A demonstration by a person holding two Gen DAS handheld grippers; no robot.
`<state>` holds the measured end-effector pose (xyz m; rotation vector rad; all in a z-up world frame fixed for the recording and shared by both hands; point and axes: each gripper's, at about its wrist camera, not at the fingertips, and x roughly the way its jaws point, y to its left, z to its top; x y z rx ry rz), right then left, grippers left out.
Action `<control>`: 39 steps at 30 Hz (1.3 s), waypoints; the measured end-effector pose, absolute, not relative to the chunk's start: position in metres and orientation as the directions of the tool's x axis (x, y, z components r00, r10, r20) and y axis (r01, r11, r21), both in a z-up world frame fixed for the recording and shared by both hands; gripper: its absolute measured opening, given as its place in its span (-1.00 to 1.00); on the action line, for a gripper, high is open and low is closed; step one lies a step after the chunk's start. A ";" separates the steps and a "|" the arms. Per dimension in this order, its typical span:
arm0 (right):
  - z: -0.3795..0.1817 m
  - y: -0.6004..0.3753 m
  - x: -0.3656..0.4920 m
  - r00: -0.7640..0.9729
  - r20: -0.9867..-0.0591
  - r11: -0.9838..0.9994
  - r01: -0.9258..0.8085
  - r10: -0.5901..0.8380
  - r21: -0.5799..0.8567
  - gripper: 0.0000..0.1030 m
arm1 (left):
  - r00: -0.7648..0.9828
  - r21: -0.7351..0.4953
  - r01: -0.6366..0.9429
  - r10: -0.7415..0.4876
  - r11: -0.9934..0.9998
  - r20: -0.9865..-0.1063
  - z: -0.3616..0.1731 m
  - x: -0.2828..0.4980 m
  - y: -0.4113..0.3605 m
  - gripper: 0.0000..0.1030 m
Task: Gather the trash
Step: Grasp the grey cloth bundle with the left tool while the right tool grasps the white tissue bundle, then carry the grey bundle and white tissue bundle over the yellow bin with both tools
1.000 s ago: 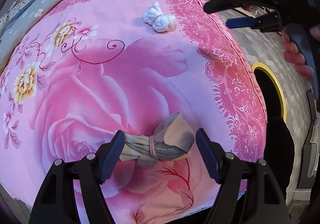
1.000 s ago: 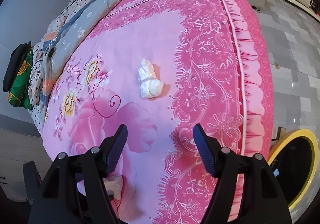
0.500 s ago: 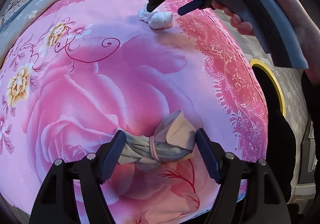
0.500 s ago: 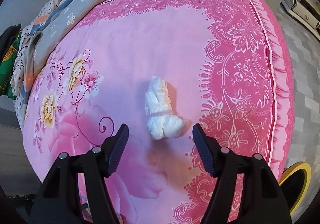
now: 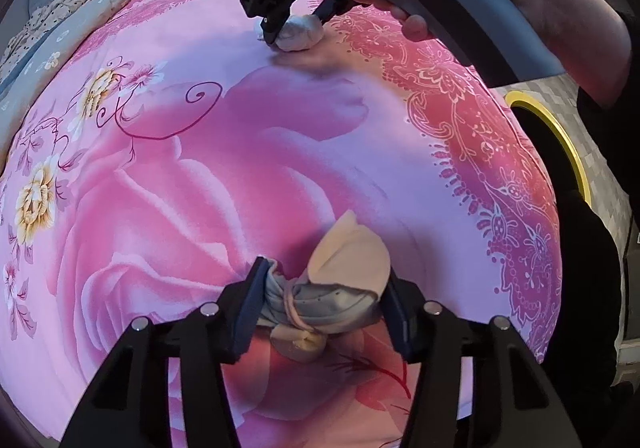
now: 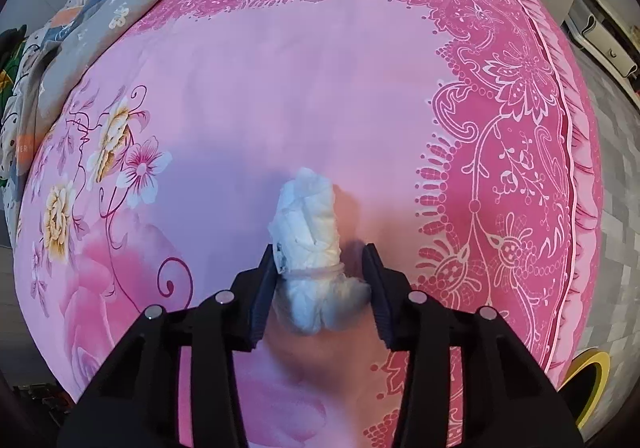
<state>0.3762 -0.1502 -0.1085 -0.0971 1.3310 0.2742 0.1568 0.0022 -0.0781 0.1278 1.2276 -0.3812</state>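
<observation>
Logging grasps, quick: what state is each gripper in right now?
Left gripper: shut on the grey-and-cream banded cloth bundle.
Right gripper: shut on the white banded tissue wad.

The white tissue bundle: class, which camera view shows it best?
The right wrist view: the white tissue bundle fills the centre between the right hand-held gripper fingers. The left wrist view shows it small, far off, partly hidden by that gripper.

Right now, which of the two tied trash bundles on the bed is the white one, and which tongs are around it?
The white bundle, farther up the pink bedspread, sits between the right tongs. The other, between the left tongs, is grey and beige.
</observation>
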 end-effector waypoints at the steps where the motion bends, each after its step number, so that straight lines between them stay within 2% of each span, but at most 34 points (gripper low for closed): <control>1: -0.108 -0.150 0.376 0.214 -0.966 0.963 -0.255 0.143 0.086 -0.26 | 0.284 -0.105 0.356 -0.214 0.929 -0.935 -0.079 0.156 0.002 -0.05; 8: -0.100 -0.160 0.367 0.217 -0.957 0.958 -0.251 0.192 0.136 -0.35 | 0.275 -0.113 0.352 -0.218 0.929 -0.936 -0.076 0.157 0.003 -0.17; 18: -0.053 -0.185 0.327 0.239 -0.929 0.942 -0.252 0.284 0.223 -0.35 | 0.272 -0.124 0.331 -0.220 0.936 -0.937 -0.061 0.148 0.003 -0.18; 29: -0.020 -0.249 0.270 0.281 -0.917 0.951 -0.208 0.282 0.229 -0.35 | 0.297 -0.143 0.296 -0.234 0.944 -0.926 -0.040 0.143 -0.014 -0.18; 39: 0.013 -0.324 0.219 0.349 -0.902 0.966 -0.143 0.254 0.216 -0.34 | 0.335 -0.140 0.323 -0.252 0.936 -0.908 -0.008 0.144 -0.061 -0.18</control>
